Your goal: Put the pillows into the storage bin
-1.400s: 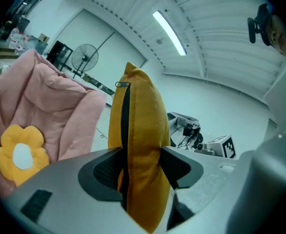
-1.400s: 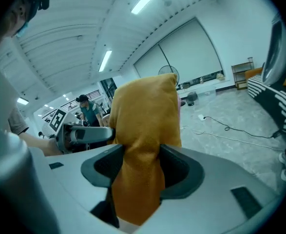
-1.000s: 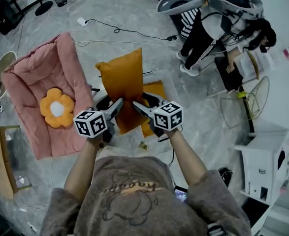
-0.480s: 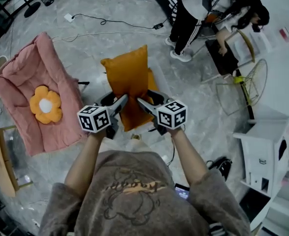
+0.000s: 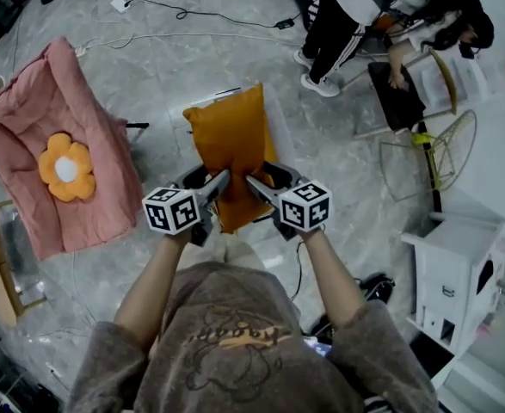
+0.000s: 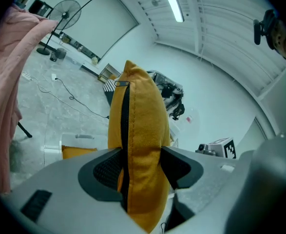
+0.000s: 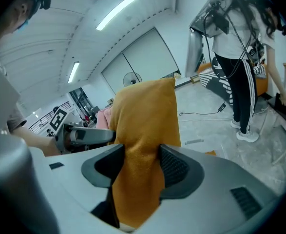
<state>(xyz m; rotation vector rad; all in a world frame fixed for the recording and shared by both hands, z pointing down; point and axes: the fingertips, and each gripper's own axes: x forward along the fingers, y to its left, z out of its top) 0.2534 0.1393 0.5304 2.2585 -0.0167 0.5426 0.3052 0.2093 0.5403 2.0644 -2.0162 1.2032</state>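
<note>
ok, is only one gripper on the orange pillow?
No, the left gripper and the right gripper each have their jaws pressed on the pillow.

the orange pillow (image 5: 228,140) is up off the floor, standing on edge, with a dark zipper running down its seam and its top corner pointing to 12 o'clock. its lower end is pinched from both sides, by the left gripper (image 6: 140,165) at 7 o'clock and the right gripper (image 7: 140,167) at 5 o'clock. beneath it sits the clear storage bin (image 6: 52,149), with a second orange pillow (image 6: 77,151) lying inside. a flower-shaped pillow (image 5: 65,169) lies off at 9 o'clock.
</note>
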